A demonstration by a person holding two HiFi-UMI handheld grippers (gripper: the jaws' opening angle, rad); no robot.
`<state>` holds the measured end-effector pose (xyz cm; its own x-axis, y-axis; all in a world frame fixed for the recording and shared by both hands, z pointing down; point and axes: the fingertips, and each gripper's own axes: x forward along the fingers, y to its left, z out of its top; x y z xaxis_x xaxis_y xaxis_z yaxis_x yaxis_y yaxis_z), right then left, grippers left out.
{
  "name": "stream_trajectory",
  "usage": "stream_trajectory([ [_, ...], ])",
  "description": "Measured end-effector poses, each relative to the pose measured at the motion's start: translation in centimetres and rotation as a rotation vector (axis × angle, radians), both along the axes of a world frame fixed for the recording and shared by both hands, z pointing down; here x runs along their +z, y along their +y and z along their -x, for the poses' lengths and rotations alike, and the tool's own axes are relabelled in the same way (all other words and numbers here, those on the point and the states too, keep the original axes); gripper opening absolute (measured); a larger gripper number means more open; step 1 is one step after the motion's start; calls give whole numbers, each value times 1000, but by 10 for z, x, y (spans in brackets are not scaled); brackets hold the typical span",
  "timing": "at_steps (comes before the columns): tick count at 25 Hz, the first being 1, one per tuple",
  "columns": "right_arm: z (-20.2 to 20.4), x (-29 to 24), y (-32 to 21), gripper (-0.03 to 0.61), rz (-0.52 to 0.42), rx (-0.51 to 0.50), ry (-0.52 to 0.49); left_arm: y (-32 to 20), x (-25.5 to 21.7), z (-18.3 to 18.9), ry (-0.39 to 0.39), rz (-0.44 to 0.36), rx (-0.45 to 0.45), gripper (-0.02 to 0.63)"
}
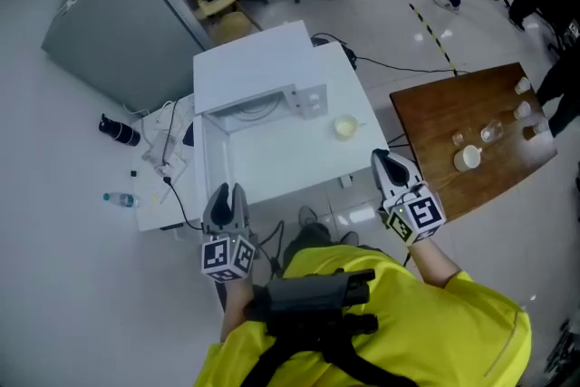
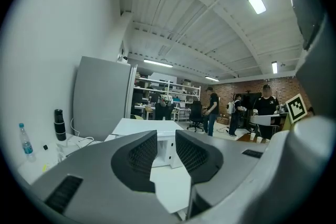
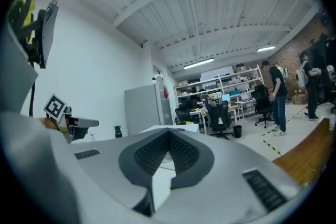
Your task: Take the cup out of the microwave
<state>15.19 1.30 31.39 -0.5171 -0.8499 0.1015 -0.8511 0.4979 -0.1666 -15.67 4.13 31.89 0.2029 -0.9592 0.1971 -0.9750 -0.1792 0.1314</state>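
White table [image 1: 272,163], cup [image 1: 345,127] seemingly atop, wooden table [image 1: 435,131]

Left gripper [image 1: 227,190] level, jaws narrowly apart, empty; right gripper [image 1: 383,157] level, jaws together.

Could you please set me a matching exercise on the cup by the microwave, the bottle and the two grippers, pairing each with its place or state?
Things:
1. cup
2. bottle
3. left gripper
4. right gripper

Places or states:
A. jaws together, empty
B. on the white table
C. on the floor
D. jaws slightly apart, empty

Pairs: 1-B; 2-C; 3-D; 4-A
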Motion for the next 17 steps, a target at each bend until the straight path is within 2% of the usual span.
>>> stream_trajectory([
  [10, -6, 2, 25, 3, -3, 7, 30, 19, 14, -15, 4, 33, 24, 106],
  [17, -3, 5, 18, 3, -19, 1, 18, 21, 23, -15, 15, 41, 19, 106],
])
